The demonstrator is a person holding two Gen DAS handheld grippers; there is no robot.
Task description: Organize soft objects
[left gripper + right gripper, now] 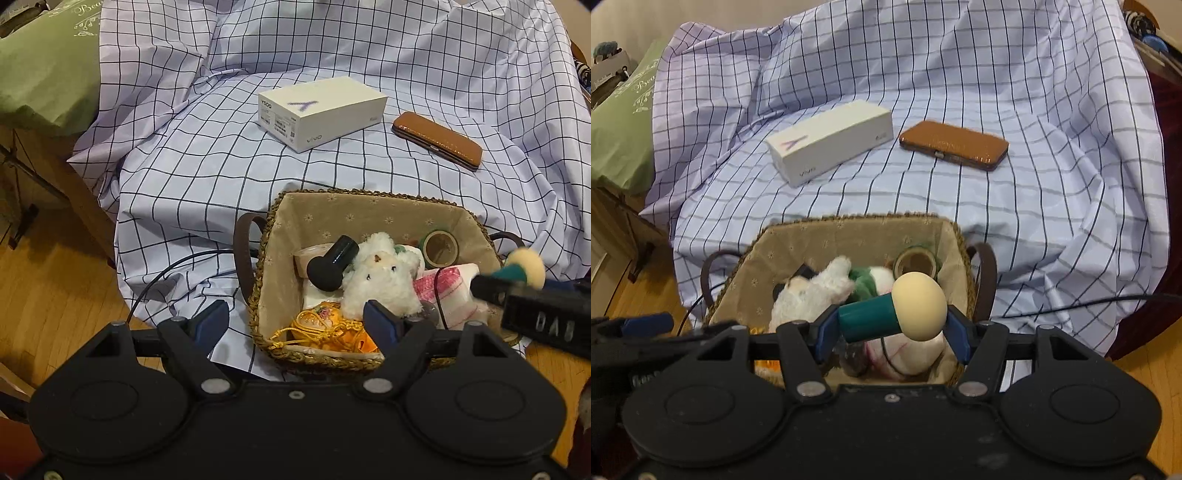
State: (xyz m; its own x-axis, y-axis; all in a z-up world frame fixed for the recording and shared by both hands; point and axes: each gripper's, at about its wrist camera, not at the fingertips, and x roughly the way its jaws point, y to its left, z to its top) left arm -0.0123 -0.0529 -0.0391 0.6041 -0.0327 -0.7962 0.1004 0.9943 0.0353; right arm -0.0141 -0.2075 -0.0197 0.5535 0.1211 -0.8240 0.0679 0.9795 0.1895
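The right gripper [892,325] jaws clamp a cream-headed teal mushroom toy [897,312] above the lined basket [849,236].

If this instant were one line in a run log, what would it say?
left gripper: open, empty, at basket edge | right gripper: shut on mushroom toy, over basket | white plush: in basket

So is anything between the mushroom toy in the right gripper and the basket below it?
Nothing visible bars the way. The right gripper holds the mushroom toy directly above the open basket; only the basket's own contents, such as the white plush, lie underneath.
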